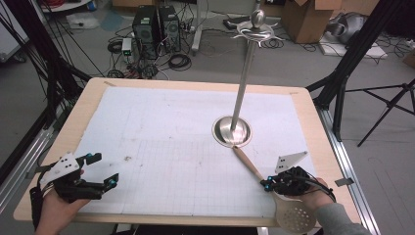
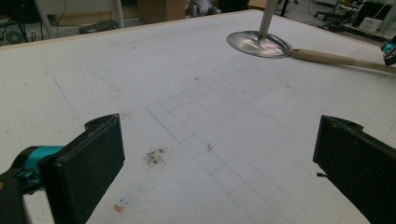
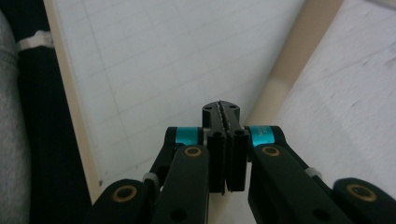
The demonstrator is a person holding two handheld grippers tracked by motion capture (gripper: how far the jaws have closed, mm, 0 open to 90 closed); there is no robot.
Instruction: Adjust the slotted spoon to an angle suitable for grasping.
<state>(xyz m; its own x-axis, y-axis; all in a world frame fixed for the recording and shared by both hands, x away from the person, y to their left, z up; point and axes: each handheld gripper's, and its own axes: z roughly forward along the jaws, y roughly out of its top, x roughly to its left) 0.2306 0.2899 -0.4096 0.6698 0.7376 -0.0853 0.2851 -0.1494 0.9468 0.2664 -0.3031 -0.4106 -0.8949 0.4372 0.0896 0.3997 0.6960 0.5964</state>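
At the left of the worktop [image 1: 58, 147], the left gripper [image 1: 103, 176] is held low over the near corner of the white gridded sheet [image 1: 171, 147], its jaws spread wide with nothing between them; in the left gripper view only bare sheet and a small dark smudge [image 2: 155, 157] are seen between the two black pads. No part in the work is being taken by this gripper at present.

Toward the middle right, a tall metal utensil stand [image 1: 244, 83] is set on the sheet, with a round polished base [image 1: 223, 131] and a ring of hooks [image 1: 254, 33] at its top. No utensil is seen hanging from the hooks.

Further right, a skimmer spoon [image 1: 295, 215] with a wooden handle [image 1: 247, 164] and a perforated pale bowl is gripped by the right gripper [image 1: 266, 185]. The jaws are clenched on the handle close to the bowl, as is borne out in the right gripper view, where the pads are pressed together against the pale handle [image 3: 289, 70]. The handle's far tip is seen touching, or lying just beside, the rim of the stand's base, while the bowl is held past the near edge of the worktop.

The grasp is judged to be done. What is left, by this reading, is the lift of the skimmer to the top of the stand and its hanging on a hook.
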